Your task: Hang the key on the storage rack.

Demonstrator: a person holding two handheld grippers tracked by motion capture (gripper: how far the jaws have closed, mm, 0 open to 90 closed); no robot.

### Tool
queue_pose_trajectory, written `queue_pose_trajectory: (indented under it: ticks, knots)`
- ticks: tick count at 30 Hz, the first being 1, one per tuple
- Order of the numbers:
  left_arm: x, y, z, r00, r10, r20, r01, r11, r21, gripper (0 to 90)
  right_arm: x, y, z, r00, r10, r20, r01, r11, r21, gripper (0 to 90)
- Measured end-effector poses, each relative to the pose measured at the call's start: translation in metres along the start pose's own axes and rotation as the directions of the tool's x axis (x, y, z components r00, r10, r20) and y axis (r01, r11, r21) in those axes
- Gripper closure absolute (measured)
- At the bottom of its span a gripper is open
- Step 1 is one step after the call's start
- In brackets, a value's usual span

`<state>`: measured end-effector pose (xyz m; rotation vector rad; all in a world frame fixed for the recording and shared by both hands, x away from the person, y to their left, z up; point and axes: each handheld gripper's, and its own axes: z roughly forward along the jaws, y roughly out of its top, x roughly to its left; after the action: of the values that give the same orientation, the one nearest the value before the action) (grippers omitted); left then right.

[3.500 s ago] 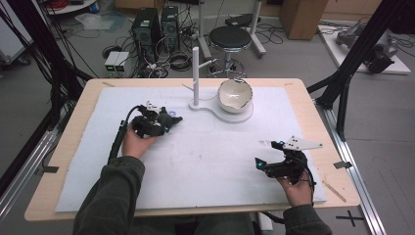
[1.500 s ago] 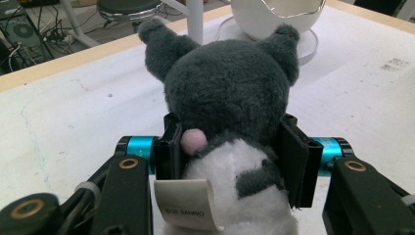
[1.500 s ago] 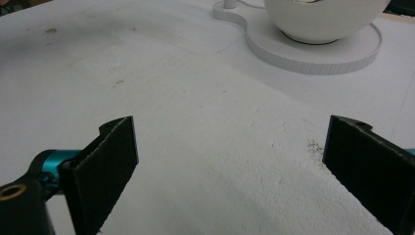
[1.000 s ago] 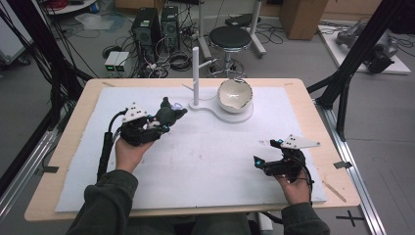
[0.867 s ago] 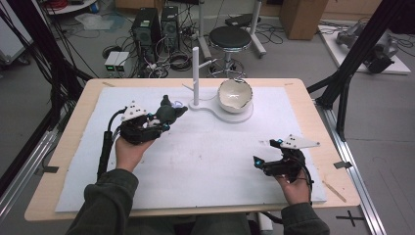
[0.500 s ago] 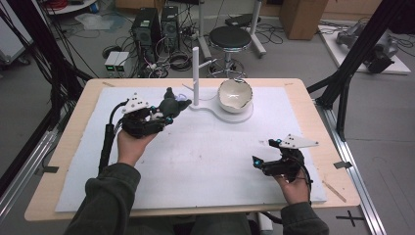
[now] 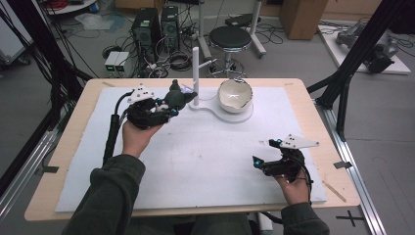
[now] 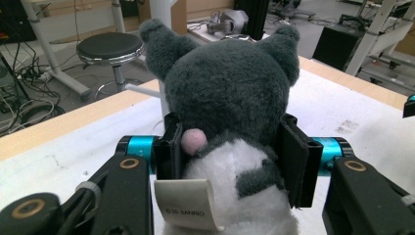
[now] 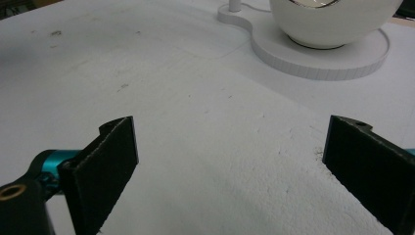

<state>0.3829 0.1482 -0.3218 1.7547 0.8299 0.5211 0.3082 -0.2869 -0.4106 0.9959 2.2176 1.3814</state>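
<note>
My left gripper is shut on a dark grey and white plush toy, held above the white mat at the back left, close to the white post. In the left gripper view the plush toy is seen from behind, its white body with a paper tag squeezed between the two black pads of my left gripper. My right gripper rests low at the front right, open and holding nothing. In the right gripper view my right gripper has bare mat between its jaws.
A white bowl sits on a white stand base joined to the post at the back centre; the bowl also looms ahead of the right gripper. A white foam mat covers the wooden table. Stool and computer cases stand beyond.
My left hand has lifted the plush toy and carried it back and to the right, toward the white post. The right gripper has stayed where it was.
</note>
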Motion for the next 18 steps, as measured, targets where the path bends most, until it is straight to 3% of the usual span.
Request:
queue_pose_trajectory:
  ticks: [9,18]
  knots:
    - [0.004,0.010,0.013,0.9995,-0.008,-0.031,0.009,0.9999,0.009,51.2,0.000,0.000,0.001,1.0000,-0.007,-0.004,0.007,1.000,-0.002,5.4]
    - [0.006,0.015,0.025,0.9994,-0.013,-0.031,0.013,0.9999,0.010,51.2,0.000,0.000,0.000,1.0000,0.000,-0.005,0.000,1.000,0.000,5.4]
